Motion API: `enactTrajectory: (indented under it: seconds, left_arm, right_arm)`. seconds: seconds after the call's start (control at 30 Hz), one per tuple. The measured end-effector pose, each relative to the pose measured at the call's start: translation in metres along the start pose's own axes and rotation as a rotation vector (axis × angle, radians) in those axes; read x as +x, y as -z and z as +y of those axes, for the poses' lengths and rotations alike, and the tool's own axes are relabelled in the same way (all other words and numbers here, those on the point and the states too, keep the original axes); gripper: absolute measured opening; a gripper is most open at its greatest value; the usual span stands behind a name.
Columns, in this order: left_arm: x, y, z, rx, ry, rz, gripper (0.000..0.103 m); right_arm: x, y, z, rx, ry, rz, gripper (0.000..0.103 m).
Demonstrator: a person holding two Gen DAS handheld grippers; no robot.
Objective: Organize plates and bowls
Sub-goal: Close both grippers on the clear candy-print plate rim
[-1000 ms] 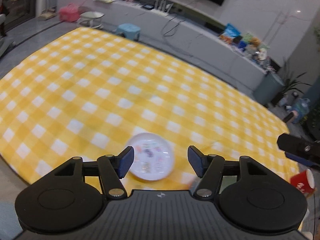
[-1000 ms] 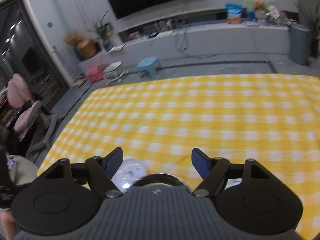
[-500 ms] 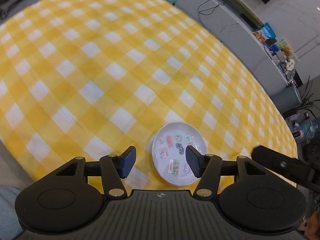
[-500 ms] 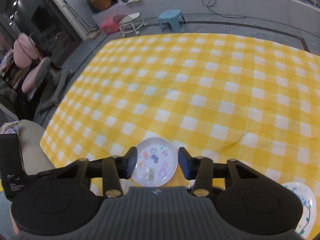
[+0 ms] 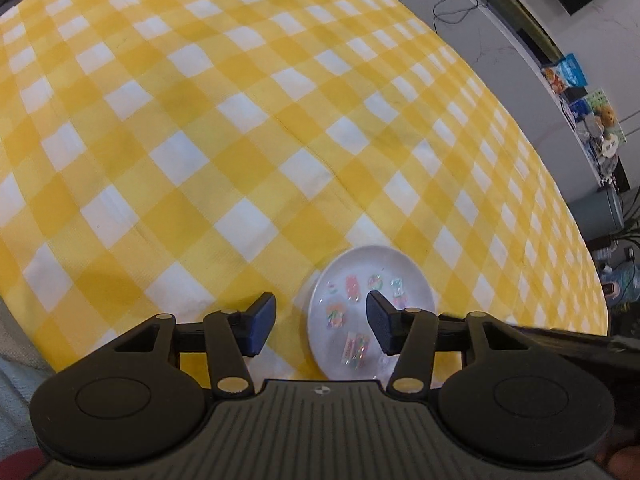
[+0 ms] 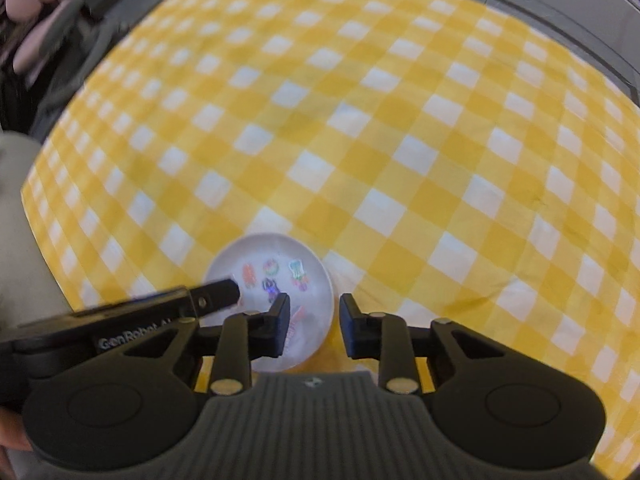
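Tabletop (image 5: 240, 120) under yellow-and-white checked cloth. Small white plate (image 5: 370, 280) with coloured stickers lies flat near its front edge. Left claw (image 5: 321, 326): jaws apart, just been closing, straddling plate's left rim, no contact visible. Right claw (image 6: 314, 328): jaws narrower but apart, just been closing, straddling plate's right rim, not pressing it.

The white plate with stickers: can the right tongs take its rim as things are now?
Probably yes. The right tongs straddle the right rim of the plate, jaws just closing but not yet pressing. The left tongs straddle the opposite rim, not blocking this side.
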State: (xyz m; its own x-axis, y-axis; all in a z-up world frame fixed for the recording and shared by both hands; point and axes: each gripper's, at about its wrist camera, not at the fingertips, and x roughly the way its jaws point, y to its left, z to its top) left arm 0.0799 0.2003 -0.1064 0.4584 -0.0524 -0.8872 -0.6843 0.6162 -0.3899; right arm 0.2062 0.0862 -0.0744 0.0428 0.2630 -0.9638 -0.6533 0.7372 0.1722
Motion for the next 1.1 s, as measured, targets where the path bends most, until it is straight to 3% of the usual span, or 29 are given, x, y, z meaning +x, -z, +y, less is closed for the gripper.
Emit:
enactTrajectory:
  seconds: [0.27, 0.33, 0.47, 0.5, 0.6, 0.73, 0.97, 1.1]
  left_arm:
    - [0.001, 0.001, -0.008, 0.028, -0.045, -0.036, 0.042]
    - [0.002, 0.002, -0.010, 0.039, -0.080, -0.055, 0.021]
    - [0.003, 0.003, -0.010, 0.048, -0.103, -0.066, 0.013]
    - [0.003, 0.003, -0.010, 0.048, -0.101, -0.067, 0.005]
    - [0.002, 0.003, -0.008, 0.050, -0.074, -0.066, 0.004]
    - [-0.012, 0.006, -0.018, 0.111, -0.056, -0.145, 0.004]
    - [-0.054, 0.013, -0.029, 0.153, 0.074, -0.296, 0.002]
    - [-0.074, 0.019, -0.041, 0.194, 0.131, -0.337, 0.002]
  right_arm:
    - [0.025, -0.005, 0.002, -0.058, 0.031, 0.064, 0.013]
    - [0.028, -0.002, 0.004, -0.071, 0.042, 0.063, 0.009]
    - [0.029, -0.002, 0.001, -0.057, 0.036, 0.050, 0.005]
    - [0.029, -0.001, 0.000, -0.051, 0.034, 0.042, 0.004]
    - [0.024, -0.001, 0.000, -0.035, 0.044, 0.003, 0.002]
    - [0.009, -0.001, -0.002, -0.011, 0.049, -0.049, 0.001]
    - [-0.043, 0.005, -0.005, 0.030, 0.038, -0.220, 0.001]
    - [-0.070, 0.019, -0.010, 0.049, 0.042, -0.284, 0.001]
